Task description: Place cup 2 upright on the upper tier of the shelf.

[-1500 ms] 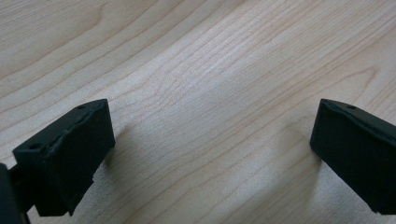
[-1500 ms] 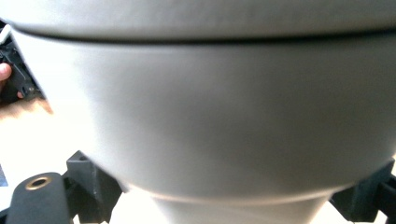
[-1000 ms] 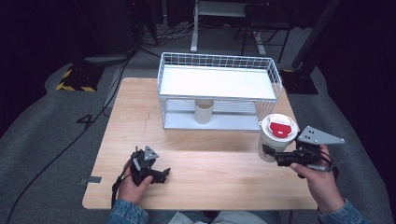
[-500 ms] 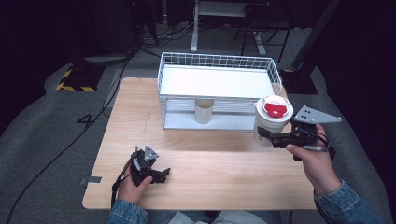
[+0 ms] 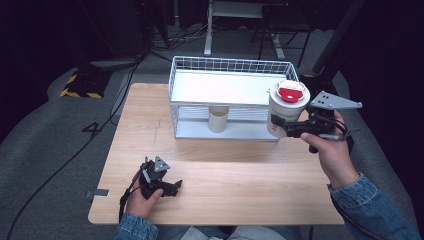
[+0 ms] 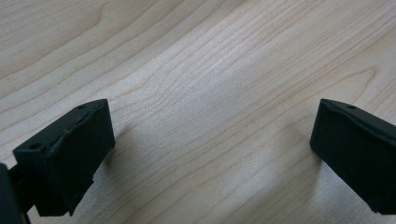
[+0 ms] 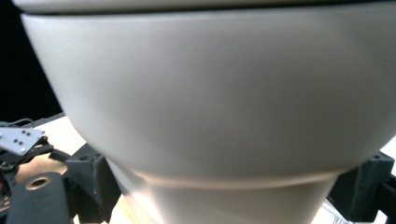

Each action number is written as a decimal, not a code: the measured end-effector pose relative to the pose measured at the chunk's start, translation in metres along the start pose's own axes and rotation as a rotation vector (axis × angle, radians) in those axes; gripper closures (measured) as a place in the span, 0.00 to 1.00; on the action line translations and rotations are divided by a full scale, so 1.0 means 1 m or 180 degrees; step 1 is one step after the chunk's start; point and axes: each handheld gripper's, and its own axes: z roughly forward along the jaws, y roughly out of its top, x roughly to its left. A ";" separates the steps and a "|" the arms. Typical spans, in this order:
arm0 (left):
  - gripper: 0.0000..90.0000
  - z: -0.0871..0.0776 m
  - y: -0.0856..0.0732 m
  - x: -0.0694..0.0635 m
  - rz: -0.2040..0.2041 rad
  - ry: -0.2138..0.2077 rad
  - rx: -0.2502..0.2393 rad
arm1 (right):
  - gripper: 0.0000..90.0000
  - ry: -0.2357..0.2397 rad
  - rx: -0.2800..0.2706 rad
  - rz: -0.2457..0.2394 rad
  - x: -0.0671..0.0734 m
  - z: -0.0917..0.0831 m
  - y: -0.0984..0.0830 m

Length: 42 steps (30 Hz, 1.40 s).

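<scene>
My right gripper is shut on a white paper cup with a red-and-white lid, held in the air at the right end of the white wire rack. In the right gripper view the cup's wall is close up, with a black jaw on each side of its lower part. A second, plain cup stands upright on the rack's lower level. My left gripper rests on the table near the front left, open, with bare wood between its jaws.
The light wooden table carries the two-level wire rack at its back. Dark floor, cables and a yellow-black striped block lie beyond the table's left side.
My right gripper has lifted the lidded cup up and toward the back, from the table beside the rack to the height of the rack's top shelf. The left gripper has stayed still.
</scene>
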 end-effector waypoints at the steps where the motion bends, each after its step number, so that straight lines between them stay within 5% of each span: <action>1: 0.00 0.000 0.000 0.000 -0.0001 0.0000 0.0000 | 0.15 0.0000 -0.0006 -0.0002 0.000 0.002 0.002; 23: 0.00 0.000 0.000 0.000 -0.0001 0.0000 -0.0001 | 0.15 -0.0092 -0.0209 0.0155 -0.021 0.072 0.044; 42: 0.00 0.000 0.000 0.000 -0.0001 -0.0001 0.0005 | 0.15 -0.0179 -0.0344 0.0304 -0.030 0.132 0.045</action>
